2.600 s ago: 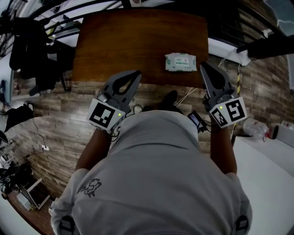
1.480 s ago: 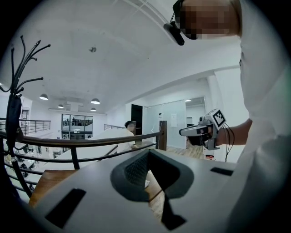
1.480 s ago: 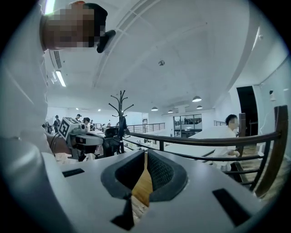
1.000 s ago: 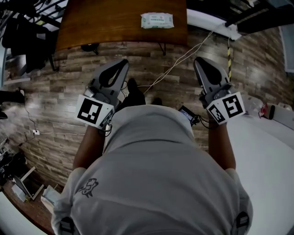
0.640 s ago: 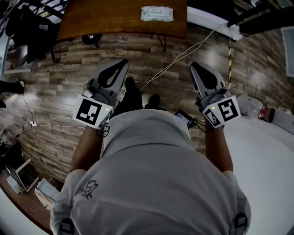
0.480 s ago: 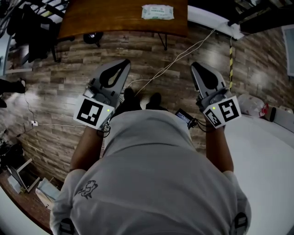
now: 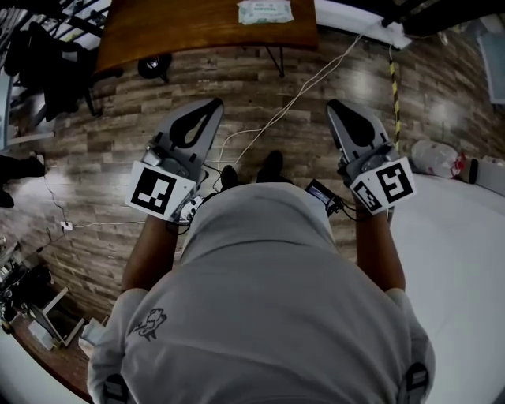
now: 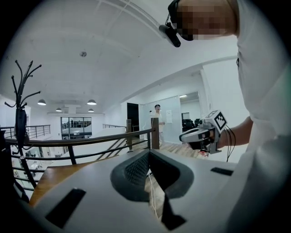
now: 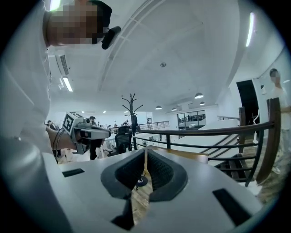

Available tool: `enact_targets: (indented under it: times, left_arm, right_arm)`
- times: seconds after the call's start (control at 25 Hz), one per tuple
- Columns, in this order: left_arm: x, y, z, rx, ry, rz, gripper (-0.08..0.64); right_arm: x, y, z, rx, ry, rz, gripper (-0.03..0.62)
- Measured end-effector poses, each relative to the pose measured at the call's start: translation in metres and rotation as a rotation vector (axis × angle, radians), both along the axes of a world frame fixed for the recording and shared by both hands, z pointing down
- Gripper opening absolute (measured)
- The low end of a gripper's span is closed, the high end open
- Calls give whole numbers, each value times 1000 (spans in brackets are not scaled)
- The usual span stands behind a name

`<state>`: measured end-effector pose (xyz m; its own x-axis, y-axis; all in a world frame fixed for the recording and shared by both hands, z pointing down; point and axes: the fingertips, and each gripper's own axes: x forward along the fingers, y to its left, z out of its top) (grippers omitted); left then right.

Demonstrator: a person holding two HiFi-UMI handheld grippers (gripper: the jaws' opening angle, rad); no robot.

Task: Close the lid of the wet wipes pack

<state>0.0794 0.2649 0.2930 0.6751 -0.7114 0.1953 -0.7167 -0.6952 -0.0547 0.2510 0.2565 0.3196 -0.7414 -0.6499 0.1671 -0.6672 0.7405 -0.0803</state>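
Person: stands on the plank floor (image 7: 110, 134), pale shirt filling the lower part of the head view, one gripper in each hand.
Left gripper (image 7: 210, 106): jaws together with nothing between them, held roughly level and pointing forward toward the table.
Right gripper (image 7: 336, 107): jaws also pressed together and empty, held abreast of the left one and aimed the same way.
Gap: a broad strip of floor lies between both gripper tips and the table's near edge.
Table (image 7: 173, 35): brown wood, ahead of the person, well apart from both grippers.
Wet wipes pack (image 7: 256, 11): lies flat on the table toward its right end, at the very top of the head view.
Long axis: runs side to side across the view, square to the way the grippers point.
Bearing: the pack sits ahead, between the two grippers' lines and somewhat nearer the left one's.
Lid: too small here to tell whether it is up or down.
Reach: neither gripper is within reach of the pack.
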Motion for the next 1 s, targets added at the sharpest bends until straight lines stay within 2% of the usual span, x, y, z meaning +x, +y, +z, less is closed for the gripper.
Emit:
enact_targets:
  times: [0.6, 1.0]
  left_arm:
    - [-97, 83, 1, 21, 26, 56, 14]
    - [-136, 132, -2, 32, 47, 88, 14]
  right_arm:
    - [-80, 101, -10, 16, 21, 84, 44]
    - [-120, 167, -15, 53, 5, 163, 43]
